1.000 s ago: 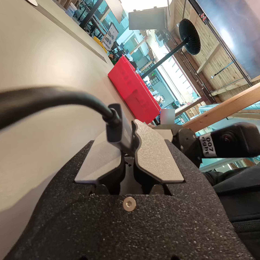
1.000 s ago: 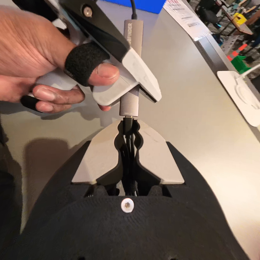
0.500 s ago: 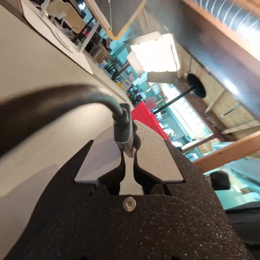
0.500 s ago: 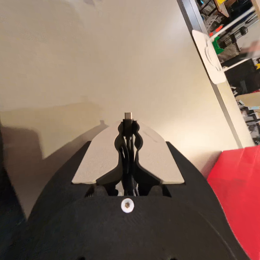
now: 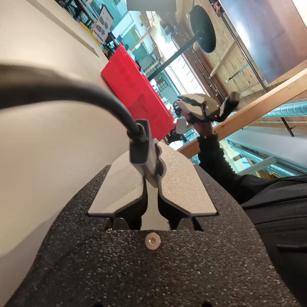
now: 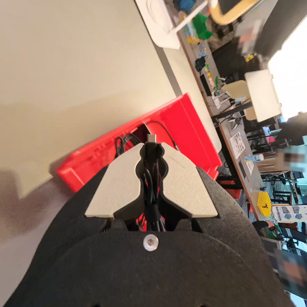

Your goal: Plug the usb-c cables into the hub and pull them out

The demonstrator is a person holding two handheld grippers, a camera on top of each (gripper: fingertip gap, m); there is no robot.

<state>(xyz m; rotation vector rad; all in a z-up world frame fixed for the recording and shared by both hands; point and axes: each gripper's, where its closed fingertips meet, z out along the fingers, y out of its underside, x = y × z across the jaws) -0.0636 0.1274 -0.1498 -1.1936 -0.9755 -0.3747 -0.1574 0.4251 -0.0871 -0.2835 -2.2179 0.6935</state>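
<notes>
My left gripper is shut on the grey hub, tilted above the table, with the hub's thick black lead curving off to the left. My right gripper is shut on a black usb-c cable; its silver plug sticks out past the fingertips, over the red bin. The plug is free of the hub. The right gripper also shows far off in the left wrist view, held up by a hand beyond the red bin.
More black cables lie coiled inside the red bin at the table's edge. A white pad lies farther along the beige table. Beyond the edge are other desks with clutter. A person's dark sleeve reaches in from the right.
A second ago the plug was in the hub's end. My right gripper has pulled it out and swung away to the right, over the red bin. The left gripper still holds the hub.
</notes>
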